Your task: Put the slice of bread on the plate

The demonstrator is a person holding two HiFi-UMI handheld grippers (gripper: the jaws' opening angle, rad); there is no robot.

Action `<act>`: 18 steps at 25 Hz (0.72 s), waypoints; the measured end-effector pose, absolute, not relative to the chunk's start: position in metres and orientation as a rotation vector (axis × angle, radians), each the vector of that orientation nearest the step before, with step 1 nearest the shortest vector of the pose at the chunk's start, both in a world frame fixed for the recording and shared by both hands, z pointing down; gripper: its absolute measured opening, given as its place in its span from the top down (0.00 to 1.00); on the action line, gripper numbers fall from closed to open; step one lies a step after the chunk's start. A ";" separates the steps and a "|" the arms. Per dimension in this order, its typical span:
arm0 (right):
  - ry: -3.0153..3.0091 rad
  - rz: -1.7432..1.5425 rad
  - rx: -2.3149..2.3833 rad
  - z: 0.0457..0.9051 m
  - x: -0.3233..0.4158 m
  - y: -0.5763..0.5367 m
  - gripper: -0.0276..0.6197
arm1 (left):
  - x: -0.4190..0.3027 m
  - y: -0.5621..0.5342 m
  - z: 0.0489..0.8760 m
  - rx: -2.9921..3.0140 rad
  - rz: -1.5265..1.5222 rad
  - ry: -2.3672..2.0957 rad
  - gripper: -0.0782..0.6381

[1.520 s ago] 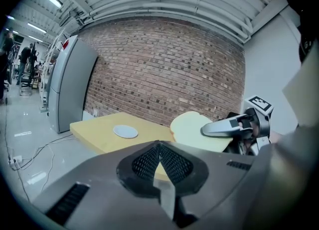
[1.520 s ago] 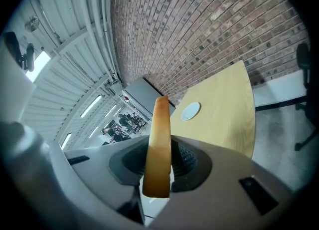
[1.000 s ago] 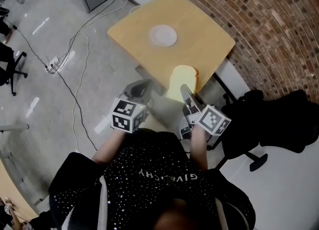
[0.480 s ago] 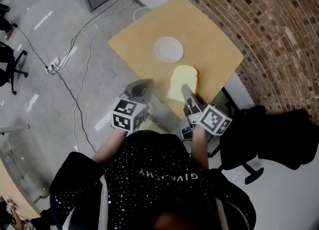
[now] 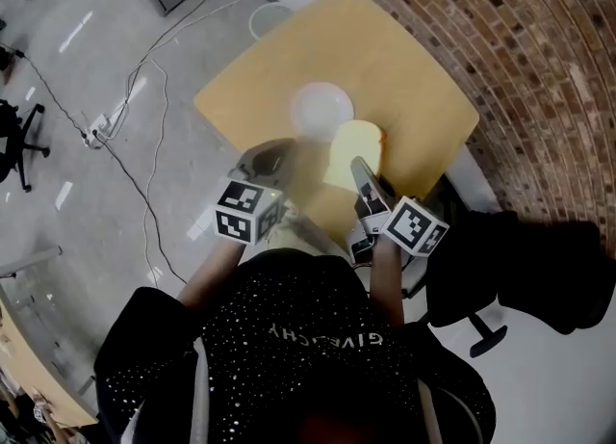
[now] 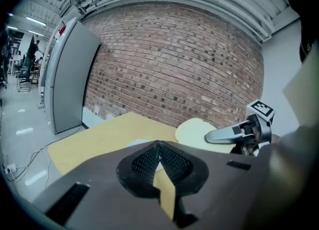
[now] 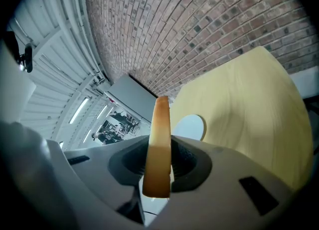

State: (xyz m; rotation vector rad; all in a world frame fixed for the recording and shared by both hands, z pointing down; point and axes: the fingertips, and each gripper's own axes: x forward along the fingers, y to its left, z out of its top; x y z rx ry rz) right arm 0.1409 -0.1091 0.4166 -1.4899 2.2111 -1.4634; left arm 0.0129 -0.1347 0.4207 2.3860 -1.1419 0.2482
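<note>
1. Slice of bread (image 5: pixel 354 150), pale crumb with a tan crust: held upright on edge in the air over the near part of the square light-wood table (image 5: pixel 423 76), just beside the round white plate (image 5: pixel 320 108) on its near-right side, not on it yet.
2. Right gripper (image 5: pixel 358 172): jaws pinch the slice of bread by its lower part, one pad on each flat face. The right gripper view shows the crust standing straight up between them.
3. Left gripper (image 6: pixel 159 150): jaws pressed together at the tips with nothing between them. It hangs over the table's near edge, left of the bread.
4. Step in hand, as I judge it: carrying the bread to the plate. To do it well:
   - move on a little until the slice is over the plate's middle
   - tip it flat and come down low before the jaws let go, so it does not flop off the rim
   - keep the squeeze light, since soft bread dents easily
   - keep the left gripper off the plate
5. Against the earlier frames: the table and plate were further ahead and the bread hung short of the table's edge. Now both grippers have gone forward, the bread is over the tabletop next to the plate, and the grip looks the same.
</note>
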 end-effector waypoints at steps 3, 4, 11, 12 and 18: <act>2.194 -1.494 -1.504 0.427 0.145 -0.130 0.81 | 0.016 -0.157 0.431 2.374 0.272 -1.137 0.88; 2.190 -1.503 -1.511 0.430 0.146 -0.136 0.81 | 0.017 -0.163 0.433 2.370 0.277 -1.136 0.88; 2.196 -1.585 -1.544 0.460 0.145 -0.183 0.81 | 0.019 -0.203 0.455 2.345 0.312 -1.127 0.88; 2.203 -1.590 -1.548 0.464 0.145 -0.190 0.81 | 0.019 -0.206 0.457 2.341 0.311 -1.126 0.88; 2.271 -1.589 -1.494 0.473 0.132 -0.225 0.81 | 0.017 -0.227 0.465 2.315 0.276 -1.125 0.88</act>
